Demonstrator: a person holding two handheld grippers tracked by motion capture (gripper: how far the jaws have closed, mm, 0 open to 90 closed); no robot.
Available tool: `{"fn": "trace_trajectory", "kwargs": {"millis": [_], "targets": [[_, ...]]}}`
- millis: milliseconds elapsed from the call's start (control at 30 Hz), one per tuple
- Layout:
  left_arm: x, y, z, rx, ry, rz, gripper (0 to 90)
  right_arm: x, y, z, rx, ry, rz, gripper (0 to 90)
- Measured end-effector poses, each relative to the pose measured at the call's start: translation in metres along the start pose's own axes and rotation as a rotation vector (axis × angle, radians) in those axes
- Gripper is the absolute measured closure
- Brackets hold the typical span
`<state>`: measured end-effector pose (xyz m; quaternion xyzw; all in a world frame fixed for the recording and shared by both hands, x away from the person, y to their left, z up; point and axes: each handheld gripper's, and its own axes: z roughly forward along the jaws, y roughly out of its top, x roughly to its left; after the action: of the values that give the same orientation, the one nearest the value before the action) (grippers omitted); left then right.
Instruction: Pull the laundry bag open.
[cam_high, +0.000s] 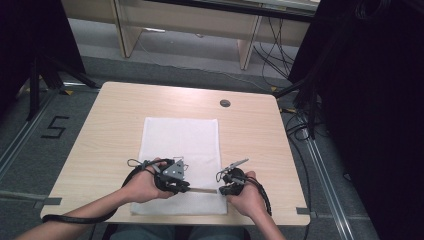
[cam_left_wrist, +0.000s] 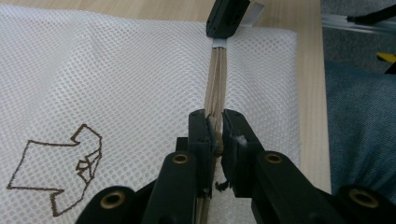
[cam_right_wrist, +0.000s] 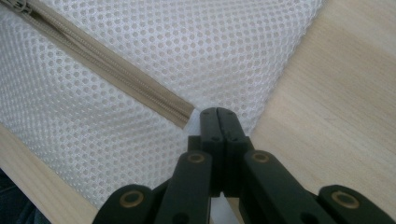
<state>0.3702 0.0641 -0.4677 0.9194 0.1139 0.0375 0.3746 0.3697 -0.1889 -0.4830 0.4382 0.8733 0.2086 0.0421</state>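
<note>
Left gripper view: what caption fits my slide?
Left gripper pinching the beige zipper of a white mesh laundry bag.

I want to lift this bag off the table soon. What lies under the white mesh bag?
The mesh bag lies flat on the wooden table, with bare wood around its edges. Whatever is directly beneath it or inside is covered by the mesh.

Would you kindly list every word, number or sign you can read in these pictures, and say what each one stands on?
"5": black number on the grey floor, left of the table.
Brown outline drawing, no letters: stitched on the white mesh bag.
No other writing is readable.
</note>
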Motion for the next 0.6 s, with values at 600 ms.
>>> {"fn": "trace_trajectory", "kwargs": {"millis": [600], "targets": [[0.001,-0.01,-0.011,-0.007,0.016,-0.021,82.0,0.001,0.001,0.001,-0.004,-0.016,-0.035,90.0]]}}
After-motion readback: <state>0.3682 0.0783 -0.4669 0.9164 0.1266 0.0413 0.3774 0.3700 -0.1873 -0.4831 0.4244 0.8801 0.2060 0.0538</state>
